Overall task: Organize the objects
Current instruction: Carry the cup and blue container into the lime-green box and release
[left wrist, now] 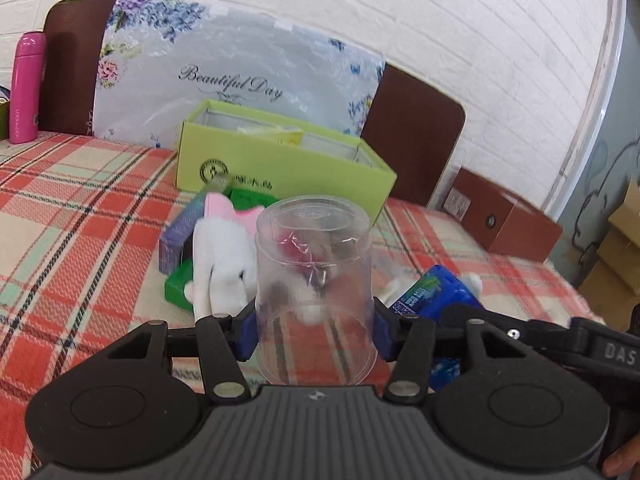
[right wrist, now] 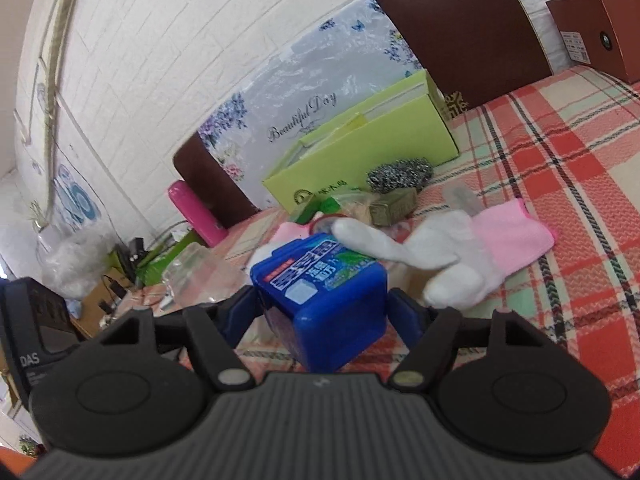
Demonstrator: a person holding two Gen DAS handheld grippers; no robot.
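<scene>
Left gripper point(left wrist: 316, 334): clenched on the clear plastic cup point(left wrist: 315, 280), blue pads pressed against both of its sides.
Clear plastic cup: upside down, closed base at 12 o'clock, open rim at 6 o'clock by the gripper body; the clutter behind shows through its wall.
Right gripper point(right wrist: 320, 314): grasping the blue plastic container point(right wrist: 324, 300), one blue pad on each flank.
Blue plastic container: tilted between the jaws, printed label face up; in the left wrist view it sits at 3 o'clock of the cup point(left wrist: 436, 292).
White glove with pink cuff point(right wrist: 452, 256): at 1 o'clock beyond the container, lying flat on the cloth, one finger draped over the container's top edge; whether it is a single glove or a pair I cannot tell.
White and pink fabric point(left wrist: 224, 264): at 10 o'clock of the cup, lying over a green packet point(left wrist: 180, 284) and beside a purple box point(left wrist: 180, 236).
Steel scourer point(right wrist: 400, 174): at 12 o'clock past the glove, just in front of the green box.
Small olive box point(right wrist: 394, 206): just below the scourer, touching it or nearly so.
Green box point(left wrist: 280, 168): open-topped, at 12 o'clock behind the clutter, with something pale yellow inside.
Plaid tablecloth point(left wrist: 80, 208): red and cream, under everything.
Pink bottle point(left wrist: 26, 88): upright at 10 o'clock, far edge of the table.
Brown box point(left wrist: 504, 216): at 2 o'clock, well apart from the pile.
</scene>
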